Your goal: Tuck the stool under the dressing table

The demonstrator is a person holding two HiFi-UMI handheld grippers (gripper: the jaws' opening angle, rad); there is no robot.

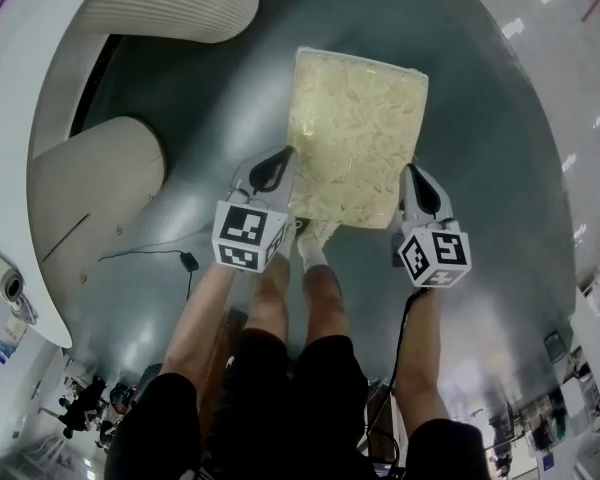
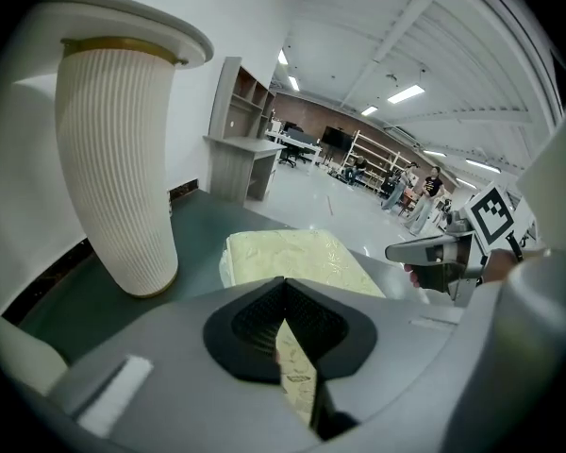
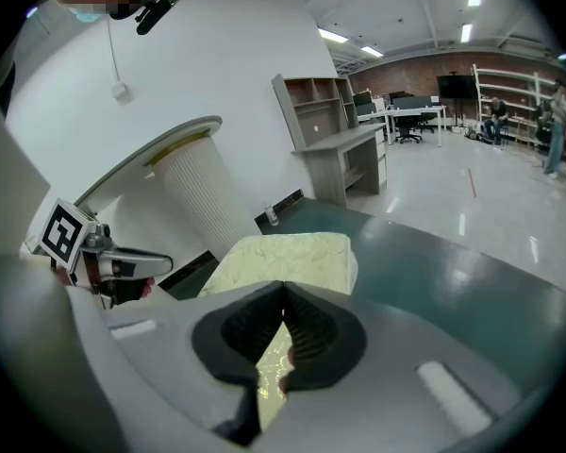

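Observation:
The stool [image 1: 355, 138] has a cream, leaf-patterned cushion and stands on the dark green floor in front of me. My left gripper [image 1: 278, 165] is shut at its near left corner and my right gripper [image 1: 418, 183] is shut at its near right corner. Neither has anything between its jaws; whether they touch the cushion I cannot tell. In the left gripper view the shut tips [image 2: 284, 286] point at the stool [image 2: 288, 251]. In the right gripper view the shut tips [image 3: 284, 291] point at the stool [image 3: 288, 253]. The white dressing table [image 1: 10, 148] curves along the left, on a ribbed pedestal [image 1: 170, 3].
A second, smooth beige pedestal [image 1: 90, 198] stands nearer on the left. A black cable with an adapter [image 1: 188, 261] lies on the floor beside it. A grey shelf-and-desk unit [image 3: 335, 149] stands against the far wall. My legs are below the stool.

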